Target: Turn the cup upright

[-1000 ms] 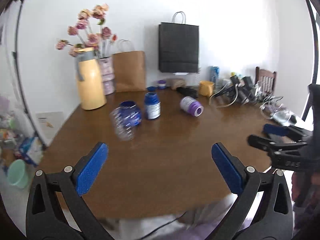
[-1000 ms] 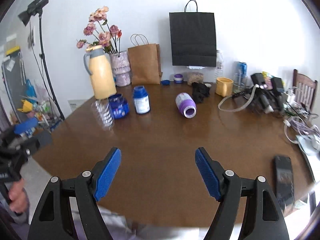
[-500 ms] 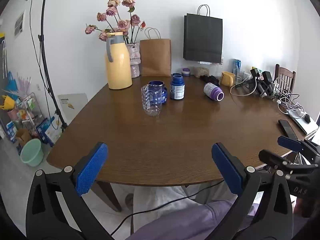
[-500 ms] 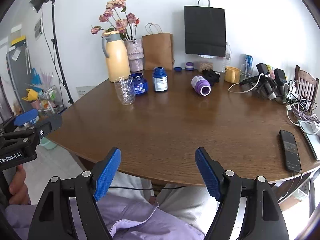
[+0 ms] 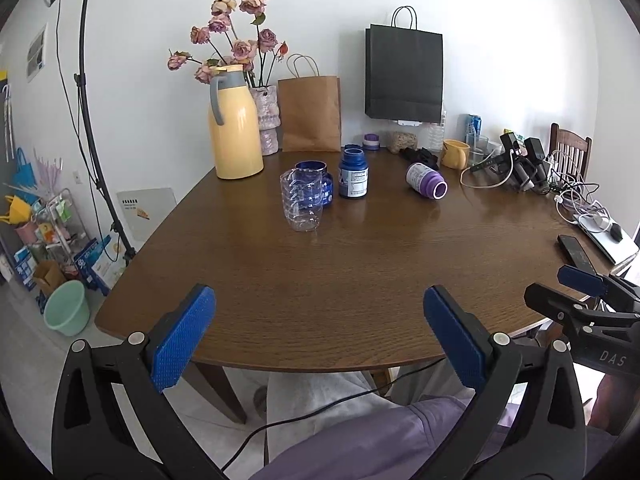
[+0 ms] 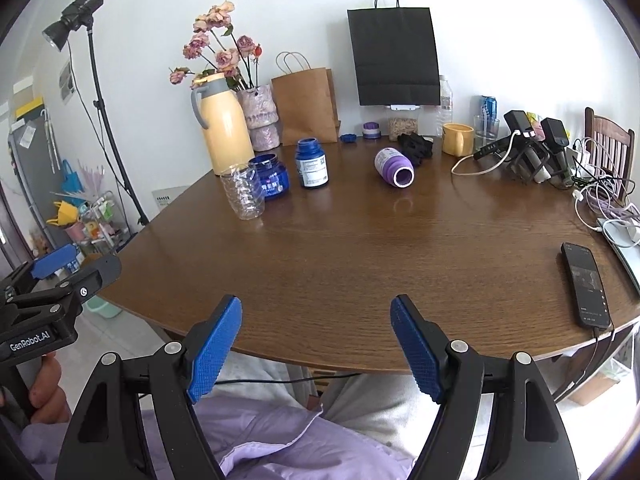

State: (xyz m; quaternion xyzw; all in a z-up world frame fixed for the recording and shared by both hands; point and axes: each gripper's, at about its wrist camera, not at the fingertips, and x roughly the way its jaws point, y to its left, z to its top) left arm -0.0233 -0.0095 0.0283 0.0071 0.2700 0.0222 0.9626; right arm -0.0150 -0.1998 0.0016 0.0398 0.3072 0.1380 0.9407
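A clear ribbed plastic cup [image 5: 302, 200] stands upright, mouth up, on the brown table [image 5: 360, 272] at the far left; it also shows in the right wrist view [image 6: 243, 191]. My left gripper [image 5: 318, 334] is open and empty, hanging over the table's near edge, well back from the cup. My right gripper [image 6: 316, 344] is open and empty too, at the near edge. The right gripper also shows at the right of the left wrist view [image 5: 580, 292]. The left gripper shows at the left of the right wrist view [image 6: 60, 276].
Behind the cup stand a blue jar [image 5: 322, 184], a blue bottle [image 5: 353, 179] and a yellow jug [image 5: 235, 122]. A purple bottle [image 6: 394, 168] lies on its side. A phone [image 6: 586, 290] and cables [image 6: 600, 196] sit at the right. Paper bags line the wall.
Both grippers have pulled back from over the table to its near edge. The cup, which looked tilted and blurred a second ago, now stands still and upright.
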